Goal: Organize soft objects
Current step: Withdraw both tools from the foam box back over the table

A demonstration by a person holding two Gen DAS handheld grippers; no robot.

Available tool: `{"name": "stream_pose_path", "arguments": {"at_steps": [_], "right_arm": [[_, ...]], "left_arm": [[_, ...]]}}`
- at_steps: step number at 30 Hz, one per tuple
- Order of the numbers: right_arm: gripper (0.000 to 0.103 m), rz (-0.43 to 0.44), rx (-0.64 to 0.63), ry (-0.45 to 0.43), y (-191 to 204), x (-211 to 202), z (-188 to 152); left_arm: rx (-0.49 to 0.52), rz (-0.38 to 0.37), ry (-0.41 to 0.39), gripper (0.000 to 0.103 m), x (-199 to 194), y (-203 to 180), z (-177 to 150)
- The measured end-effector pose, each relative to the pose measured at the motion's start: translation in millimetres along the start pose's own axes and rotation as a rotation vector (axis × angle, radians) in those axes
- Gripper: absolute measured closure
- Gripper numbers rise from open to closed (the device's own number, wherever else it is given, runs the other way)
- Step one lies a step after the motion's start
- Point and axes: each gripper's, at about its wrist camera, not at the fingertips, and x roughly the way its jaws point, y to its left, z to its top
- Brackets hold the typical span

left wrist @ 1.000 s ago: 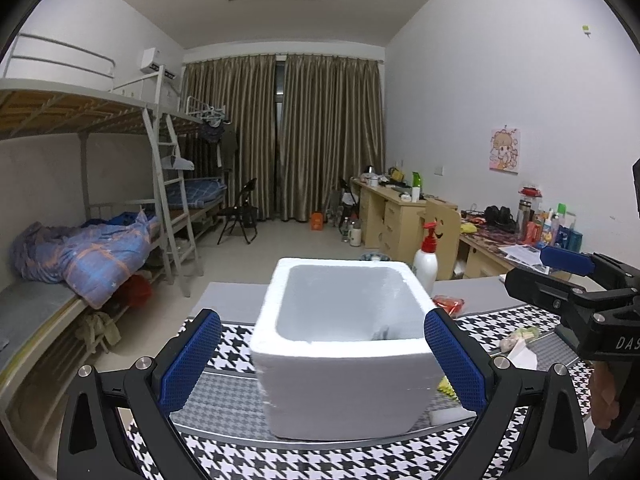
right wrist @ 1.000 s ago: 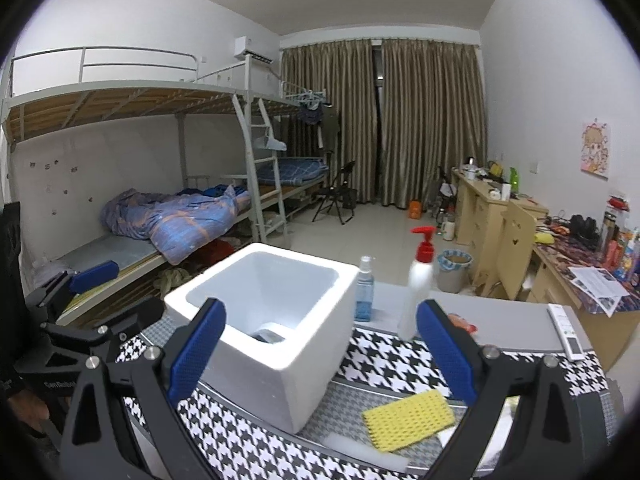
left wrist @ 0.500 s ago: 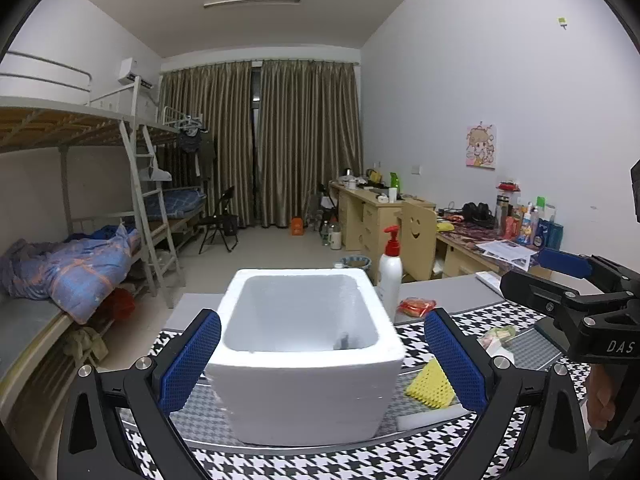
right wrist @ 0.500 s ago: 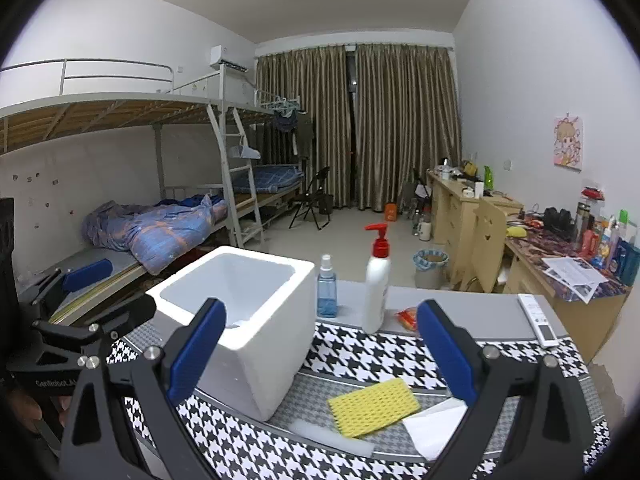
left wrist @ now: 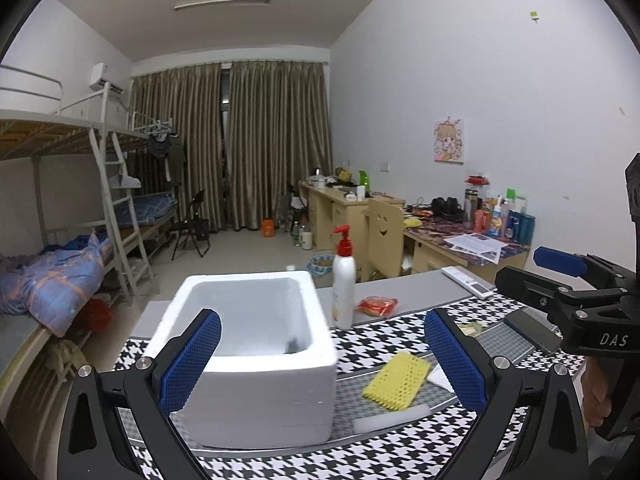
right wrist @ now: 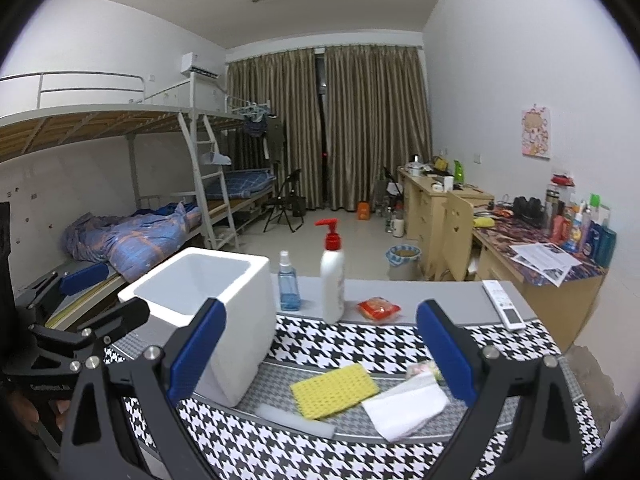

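Both pairs of fingers, on the left gripper (left wrist: 322,354) and the right gripper (right wrist: 320,346), stand wide apart and hold nothing. By my judgement the task is near its start: the yellow sponge cloth (right wrist: 334,390), the white folded cloth (right wrist: 404,406) and the white foam strip (right wrist: 294,418) lie on the desk (right wrist: 400,344) near its front edge, beside the rigid white foam box (right wrist: 212,304), which has something small and dark inside.

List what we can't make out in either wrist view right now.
- Foam box contents: a dark item at the inner corner in the left view is too small to identify; the box's near wall hides the floor in the right view.
- Blue spray bottle: hidden behind the box in the left view.
- White cloth: mostly behind the left gripper's finger.
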Motion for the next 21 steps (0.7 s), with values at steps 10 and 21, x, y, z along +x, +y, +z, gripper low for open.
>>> {"name": "stream_pose_path", "arguments": {"at_steps": [10,21], "right_arm": [[0.005,-0.047,0.033,-0.002,-22,-15,-8],[0.005,-0.082,0.065,-0.008,-50,-13,-15]], "left_arm": [[0.015,-0.05,0.018,0.001,5,-20,-4],[0.045,-0.09,0.031,0.001,19,-41,-5]]}}
